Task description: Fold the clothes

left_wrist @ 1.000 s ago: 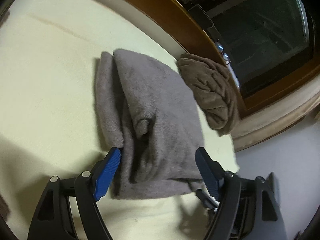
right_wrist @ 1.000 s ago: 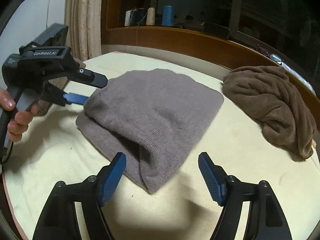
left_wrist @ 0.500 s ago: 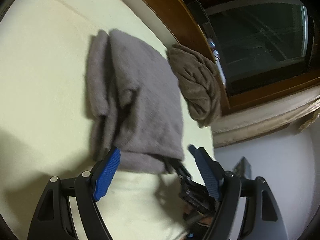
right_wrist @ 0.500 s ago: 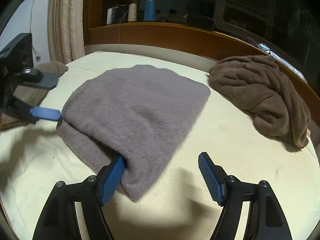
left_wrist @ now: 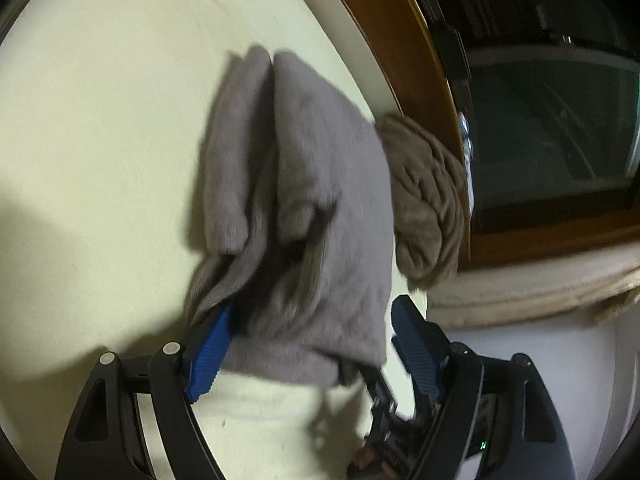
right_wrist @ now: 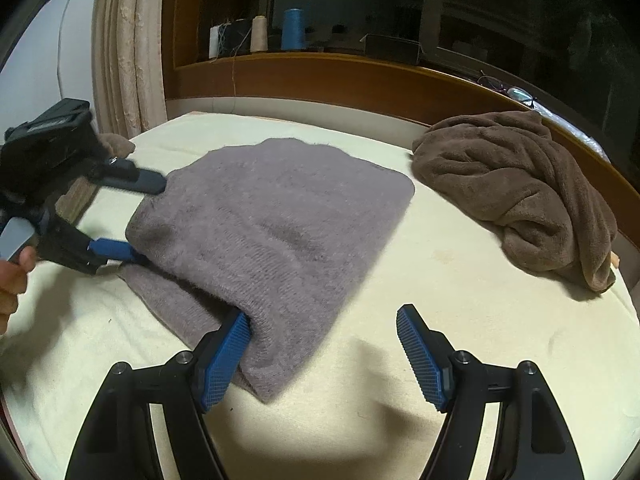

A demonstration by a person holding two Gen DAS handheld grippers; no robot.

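A folded grey knit garment (right_wrist: 280,220) lies on the cream bed (right_wrist: 440,280). My right gripper (right_wrist: 324,356) is open at its near corner; its left blue pad (right_wrist: 226,356) is tucked between the garment's layers, and its right pad is over bare bedding. My left gripper (right_wrist: 136,216) is open at the garment's left edge, straddling it with one finger below and one above. In the left wrist view the grey garment (left_wrist: 312,200) sags between the wide jaws of the left gripper (left_wrist: 312,344), with its left pad (left_wrist: 212,344) under a fold.
A crumpled brown garment (right_wrist: 520,192) sits at the far right of the bed near the wooden ledge (right_wrist: 360,80). Thread cones (right_wrist: 294,30) and glasses (right_wrist: 516,92) rest on the ledge. A curtain (right_wrist: 128,60) hangs at the left. A hand (right_wrist: 12,280) holds the left gripper.
Both grippers have closed in on the grey garment. The left finger of each has slid in among its layers, and the edges there are lifted and bunched.
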